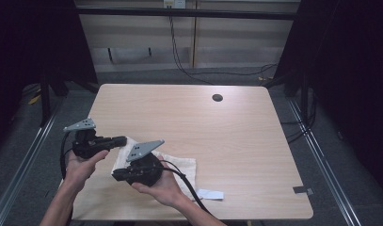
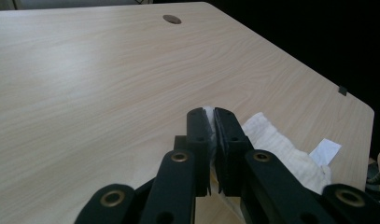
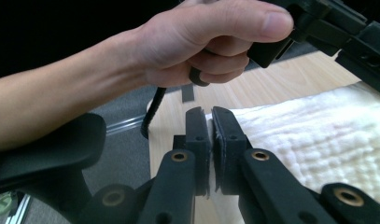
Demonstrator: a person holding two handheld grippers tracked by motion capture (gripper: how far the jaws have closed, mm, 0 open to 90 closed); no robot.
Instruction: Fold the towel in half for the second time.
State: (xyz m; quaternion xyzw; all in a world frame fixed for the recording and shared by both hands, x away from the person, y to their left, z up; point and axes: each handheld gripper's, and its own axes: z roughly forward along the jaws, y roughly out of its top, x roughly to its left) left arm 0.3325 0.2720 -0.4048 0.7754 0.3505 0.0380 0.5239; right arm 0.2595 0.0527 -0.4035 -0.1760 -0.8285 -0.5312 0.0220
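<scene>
A white quilted cloth (image 1: pixel 179 167) lies on the wooden table (image 1: pixel 227 136) near its front left. My left gripper (image 1: pixel 123 140) points right and is shut on the cloth's far left corner; in the left gripper view the cloth (image 2: pixel 281 144) shows pinched between the jaws of the left gripper (image 2: pixel 211 116). My right gripper (image 1: pixel 116 175) points left and is shut on the cloth's near left edge. In the right gripper view the cloth (image 3: pixel 327 135) runs into the closed right gripper (image 3: pixel 210 116), with the other hand (image 3: pixel 211 37) just beyond.
A small white paper slip (image 1: pixel 210 194) lies right of the cloth near the front edge. A round cable hole (image 1: pixel 217 98) sits at the far side. A dark bit of tape (image 1: pixel 303 190) marks the front right corner. Cables cross the floor behind the table.
</scene>
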